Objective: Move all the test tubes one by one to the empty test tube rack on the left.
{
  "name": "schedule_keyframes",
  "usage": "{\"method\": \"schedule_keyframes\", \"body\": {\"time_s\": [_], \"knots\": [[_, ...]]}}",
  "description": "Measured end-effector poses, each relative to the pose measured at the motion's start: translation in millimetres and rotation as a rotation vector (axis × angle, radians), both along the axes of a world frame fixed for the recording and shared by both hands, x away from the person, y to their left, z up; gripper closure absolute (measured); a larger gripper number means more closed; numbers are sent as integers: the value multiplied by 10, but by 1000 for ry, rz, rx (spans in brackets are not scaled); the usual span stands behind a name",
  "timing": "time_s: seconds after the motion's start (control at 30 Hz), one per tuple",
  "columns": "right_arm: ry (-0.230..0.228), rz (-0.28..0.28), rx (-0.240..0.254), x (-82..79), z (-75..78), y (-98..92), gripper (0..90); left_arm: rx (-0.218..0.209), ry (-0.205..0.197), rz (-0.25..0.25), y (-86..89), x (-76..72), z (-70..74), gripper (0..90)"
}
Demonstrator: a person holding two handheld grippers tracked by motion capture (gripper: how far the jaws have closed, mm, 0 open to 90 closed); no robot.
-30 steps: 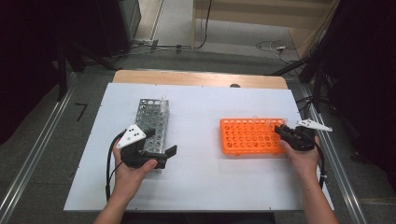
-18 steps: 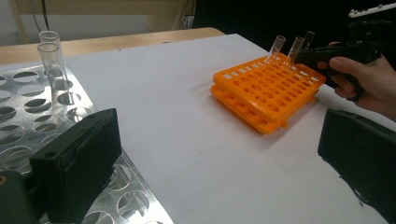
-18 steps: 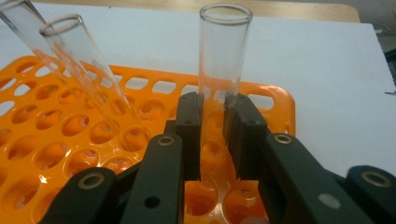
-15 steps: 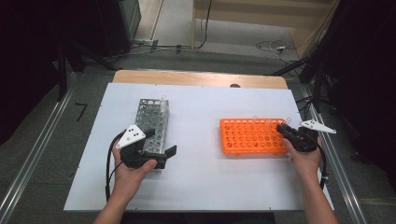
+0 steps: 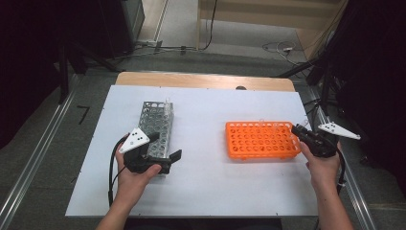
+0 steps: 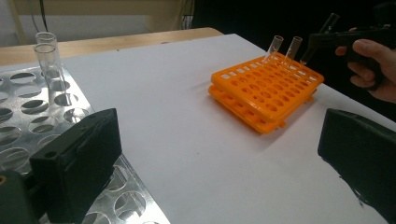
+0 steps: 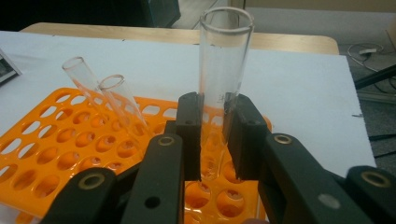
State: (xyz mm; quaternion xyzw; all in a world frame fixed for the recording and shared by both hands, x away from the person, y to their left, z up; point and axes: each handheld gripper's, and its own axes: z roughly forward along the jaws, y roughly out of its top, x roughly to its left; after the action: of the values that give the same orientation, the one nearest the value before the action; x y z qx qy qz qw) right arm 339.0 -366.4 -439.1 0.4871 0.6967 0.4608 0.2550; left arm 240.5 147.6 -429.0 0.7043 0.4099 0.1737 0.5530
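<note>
right gripper view: fingers (image 7: 212,135) pinch a glass tube (image 7: 223,60) over orange rack (image 7: 70,154) holding two tubes (image 7: 105,100).

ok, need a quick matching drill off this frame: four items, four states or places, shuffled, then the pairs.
Items:
1. left tongs
2. right tongs
3. orange rack
4. metal rack

States:
A. shut on a clear tube
B. holds two tilted tubes
C. open, jaws wide apart
D. silver, on the table's left half

Pairs: 1-C, 2-A, 3-B, 4-D
</note>
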Motion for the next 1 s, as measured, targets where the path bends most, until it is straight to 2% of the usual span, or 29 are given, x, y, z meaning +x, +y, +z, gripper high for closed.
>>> {"method": "schedule_keyframes", "body": {"time_s": [0.2,0.37,0.67,1.0], "knots": [[-13,20,-10,-103,126,21,738,0,-1,1,0,-9,11,0],[-32,62,-22,-182,231,103,738,-2,-7,0,-4,-14,21,0],[-43,158,-21,-316,370,360,738,-5,-12,-5,-2,-25,39,0],[-43,275,-22,-421,397,692,738,-4,-15,-16,-39,-40,57,0]]}}
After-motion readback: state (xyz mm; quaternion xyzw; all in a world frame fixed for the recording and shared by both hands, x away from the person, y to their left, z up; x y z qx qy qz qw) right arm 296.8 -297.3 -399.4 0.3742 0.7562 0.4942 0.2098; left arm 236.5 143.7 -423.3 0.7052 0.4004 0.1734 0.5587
